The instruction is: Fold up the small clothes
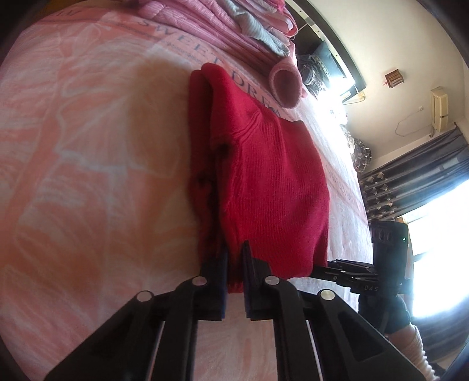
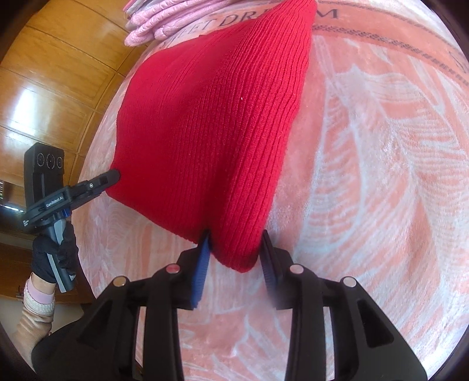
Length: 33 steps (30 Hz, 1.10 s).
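A red ribbed knit garment (image 1: 272, 187) lies folded on the pink patterned bedsheet (image 1: 88, 152). My left gripper (image 1: 234, 252) is shut on its near hem, with a thin fold of red fabric pinched between the fingers. In the right wrist view the same garment (image 2: 211, 123) stretches away from me. My right gripper (image 2: 236, 240) is shut on a thick bunched corner of it. The left gripper (image 2: 115, 175) also shows there, clamped on the garment's other near corner. The right gripper (image 1: 318, 271) reaches the garment's edge in the left wrist view.
A folded pink quilt (image 1: 205, 23) and a rolled pink cloth (image 1: 285, 85) lie at the far end of the bed. A wooden wardrobe (image 2: 58, 73) stands beside the bed. A gloved hand (image 2: 55, 252) holds the left gripper's handle. Dark curtains (image 1: 410, 181) hang by a bright window.
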{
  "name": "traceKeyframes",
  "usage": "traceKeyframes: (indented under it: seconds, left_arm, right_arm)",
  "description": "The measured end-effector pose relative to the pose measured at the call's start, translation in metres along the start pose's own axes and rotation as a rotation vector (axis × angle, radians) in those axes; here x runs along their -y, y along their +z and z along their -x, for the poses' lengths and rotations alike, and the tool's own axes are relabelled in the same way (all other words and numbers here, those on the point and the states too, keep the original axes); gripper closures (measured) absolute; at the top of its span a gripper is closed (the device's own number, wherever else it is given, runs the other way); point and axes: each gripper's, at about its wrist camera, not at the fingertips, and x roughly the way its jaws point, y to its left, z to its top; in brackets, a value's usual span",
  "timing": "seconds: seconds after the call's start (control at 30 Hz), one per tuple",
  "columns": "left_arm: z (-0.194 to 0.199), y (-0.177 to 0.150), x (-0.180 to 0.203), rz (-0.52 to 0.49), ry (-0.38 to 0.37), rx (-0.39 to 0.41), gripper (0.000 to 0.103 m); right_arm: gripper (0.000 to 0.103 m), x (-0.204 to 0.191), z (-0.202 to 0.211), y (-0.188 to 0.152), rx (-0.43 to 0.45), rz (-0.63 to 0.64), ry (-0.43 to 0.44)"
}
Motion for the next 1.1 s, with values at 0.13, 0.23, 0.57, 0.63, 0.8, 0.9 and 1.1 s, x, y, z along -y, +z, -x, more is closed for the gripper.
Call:
traceKeyframes:
  seconds: [0.13,0.23,0.57,0.63,0.8,0.9,1.1]
  left_arm:
    - [-0.001,-0.003,-0.008,0.028,-0.045,-0.009,0.095]
    - [0.007,0.003,-0.009,0.072,-0.091,-0.011,0.088]
    - [0.014,0.056,-0.025,0.185,-0.131,0.078,0.044]
    - [-0.001,0.063,-0.037,0.232,-0.211,0.052,0.044]
    - [-0.026,0.077,-0.048,0.243,-0.256,0.052,0.044]
    - [-0.037,0.09,-0.04,0.185,-0.255,0.016,0.044]
    - [-0.062,0.106,-0.019,0.123,-0.267,-0.019,0.042]
  right_arm:
    - [0.07,-0.002,-0.001,0.001,-0.002,0.011,-0.01]
    - [0.069,-0.004,0.001,0.002,-0.003,0.011,-0.007]
    - [0.058,0.001,0.027,0.009,0.067,-0.023,0.04]
    - [0.058,0.003,0.03,0.011,0.078,-0.025,0.053]
    - [0.058,0.011,0.036,0.014,0.094,-0.038,0.076]
    - [0.058,0.015,0.039,0.015,0.101,-0.045,0.083]
    - [0.053,0.024,0.045,0.025,0.144,-0.079,0.142]
